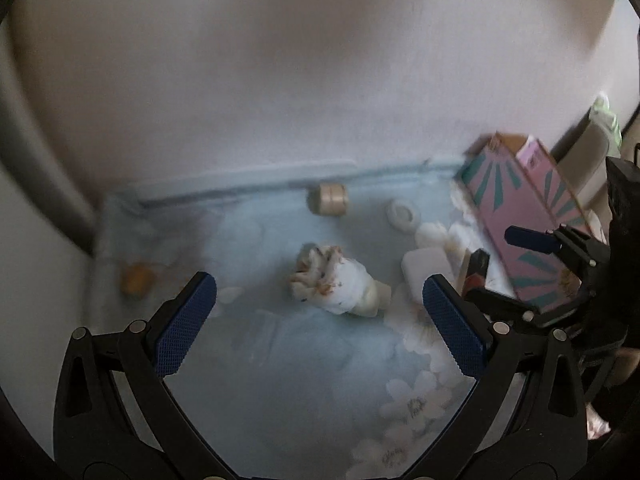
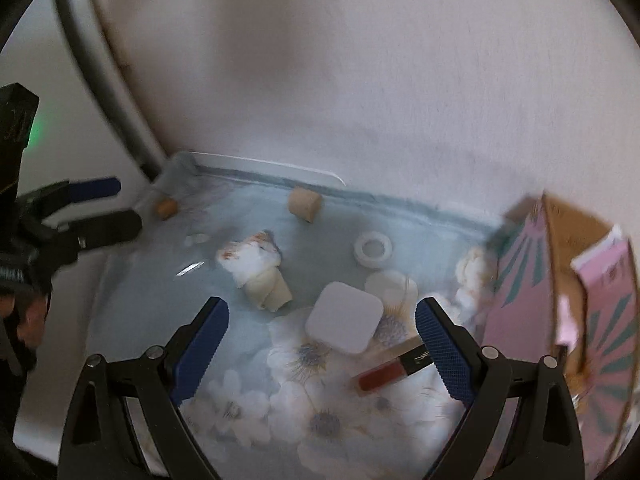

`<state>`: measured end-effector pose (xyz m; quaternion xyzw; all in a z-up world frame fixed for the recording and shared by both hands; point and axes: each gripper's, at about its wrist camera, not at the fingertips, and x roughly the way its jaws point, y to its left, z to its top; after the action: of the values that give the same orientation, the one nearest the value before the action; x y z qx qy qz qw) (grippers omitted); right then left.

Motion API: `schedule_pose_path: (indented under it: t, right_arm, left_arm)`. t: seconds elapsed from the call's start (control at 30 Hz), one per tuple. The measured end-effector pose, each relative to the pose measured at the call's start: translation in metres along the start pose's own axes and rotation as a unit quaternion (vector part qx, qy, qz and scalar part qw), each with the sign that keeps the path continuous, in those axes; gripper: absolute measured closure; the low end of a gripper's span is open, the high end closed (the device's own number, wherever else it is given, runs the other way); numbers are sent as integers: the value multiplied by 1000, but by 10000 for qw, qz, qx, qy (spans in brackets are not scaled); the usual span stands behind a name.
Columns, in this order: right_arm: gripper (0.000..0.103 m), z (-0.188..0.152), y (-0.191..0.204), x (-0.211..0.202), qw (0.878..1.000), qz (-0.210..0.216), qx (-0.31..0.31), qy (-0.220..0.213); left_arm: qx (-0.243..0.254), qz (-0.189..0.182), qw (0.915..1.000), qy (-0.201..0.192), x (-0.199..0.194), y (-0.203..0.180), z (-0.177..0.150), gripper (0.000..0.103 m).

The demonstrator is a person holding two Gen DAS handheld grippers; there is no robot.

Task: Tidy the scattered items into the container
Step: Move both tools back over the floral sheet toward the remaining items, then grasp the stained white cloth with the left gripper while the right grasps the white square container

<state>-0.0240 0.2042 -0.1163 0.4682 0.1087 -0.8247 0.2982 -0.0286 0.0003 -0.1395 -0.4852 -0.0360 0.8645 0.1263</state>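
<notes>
both grippers are spread wide with nothing between their pads. the right gripper (image 2: 322, 346) hangs tilted down over the flowered blue cloth (image 2: 248, 412), and the white square case (image 2: 344, 317) lies flat straight ahead of it, inside the gap of its jaws but apart from both pads. just nearer the right pad, the red lip gloss tube (image 2: 394, 368) lies slantwise, its long axis running from lower left to upper right, its dark cap end almost at that pad. the open pink carton (image 2: 516, 300) stands close on the right, so the right hand looks the better placed for either item.

the left gripper (image 1: 320, 318) faces the crumpled soiled tissue (image 1: 336, 284), which lies just beyond its fingertips, centred between them, long axis slanting down to the right.
</notes>
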Motion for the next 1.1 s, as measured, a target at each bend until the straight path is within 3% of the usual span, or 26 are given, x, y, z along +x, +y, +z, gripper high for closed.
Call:
schedule_pose_path:
  t: [0.27, 0.4, 0.67, 0.8, 0.9, 1.1]
  right_arm:
    - [10, -21, -7, 55, 9957, -415, 829, 19]
    - [10, -22, -7, 67, 9950, -564, 825, 31]
    - [10, -25, -6, 84, 9937, -859, 710, 116]
    - [24, -29, -5, 91, 9932, -1019, 552, 135]
    - [41, -29, -2, 88, 9947, -942, 420, 30]
    - [41, -27, 0, 78, 9950, -949, 296, -21]
  left_arm:
    - [331, -205, 9978, 541, 77, -11, -5, 13]
    - [423, -206, 9970, 609, 92, -13, -8, 14]
    - [540, -195, 9964, 620, 109, -15, -14, 35]
    - [579, -190, 9967, 532, 108, -15, -16, 48]
    - [580, -214, 9969, 488, 106, -16, -16, 59]
    - [537, -249, 9975, 388, 89, -16, -11, 63]
